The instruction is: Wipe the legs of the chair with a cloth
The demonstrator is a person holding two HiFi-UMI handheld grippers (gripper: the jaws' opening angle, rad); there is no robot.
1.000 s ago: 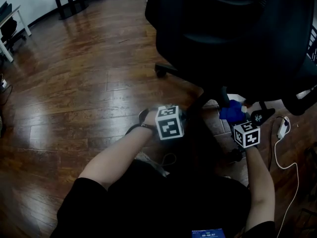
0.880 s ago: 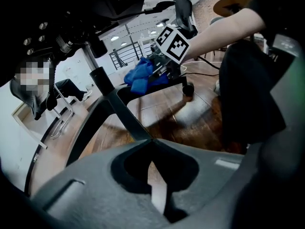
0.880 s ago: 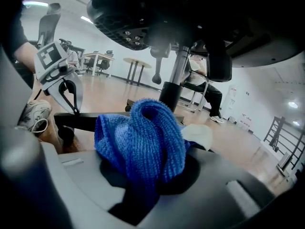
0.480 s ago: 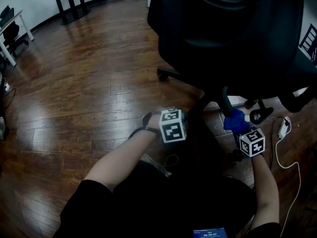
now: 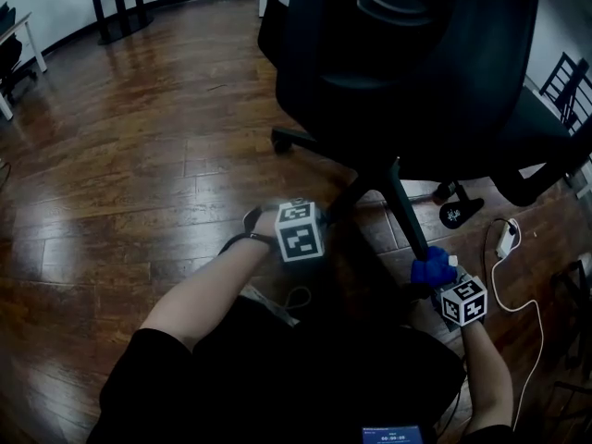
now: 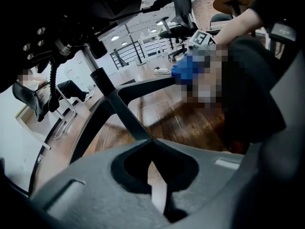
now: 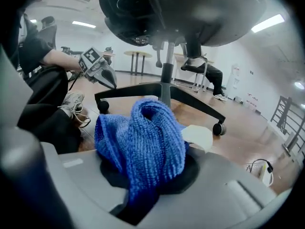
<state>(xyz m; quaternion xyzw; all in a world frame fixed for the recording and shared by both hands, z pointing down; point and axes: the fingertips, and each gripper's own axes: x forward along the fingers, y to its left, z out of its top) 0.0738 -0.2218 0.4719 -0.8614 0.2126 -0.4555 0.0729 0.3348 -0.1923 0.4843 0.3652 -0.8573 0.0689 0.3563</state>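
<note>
1. Chair [image 5: 416, 63]: black office chair on a dark wood floor [image 5: 139, 155]. It fills the far right of the head view, w/ the star base and castors under the seat.
2. R gripper [image 7: 145, 182]: fingers [image 7: 228, 190] closed on a blue knitted cloth [image 5: 431, 268]. The cloth is bunched up btwn them, w/ a white tag sticking out on its right.
3. Cloth pos: near right in the head view, at the near end of the chair leg [image 5: 407, 213] that runs from the hub toward the person. It looks pressed onto that leg, and the leg's end disappears under it.
4. L gripper [image 6: 153, 144]: fingers [image 6: 109, 185] shut tight together, nothing btwn them. The tips are right at a second leg [image 6: 121, 111] of the base; can't tell if they touch it.
5. The L gripper is left of the R gripper and well apart from the cloth.
6. R gripper view: the chair's ctr column [image 7: 166, 75] stands straight beyond the cloth, w/ a castor [image 7: 219, 128] to the right of it.
7. Floor right of the base: a white adapter [image 5: 504, 239] w/ a white cable looping toward the near side.
8. Person in black clothes, forearms bare, low and close to the base. A pale shoe [image 7: 71, 104] shows at left in the R gripper view.
9. Far left: dark table legs [image 5: 116, 7] by the wall.
</note>
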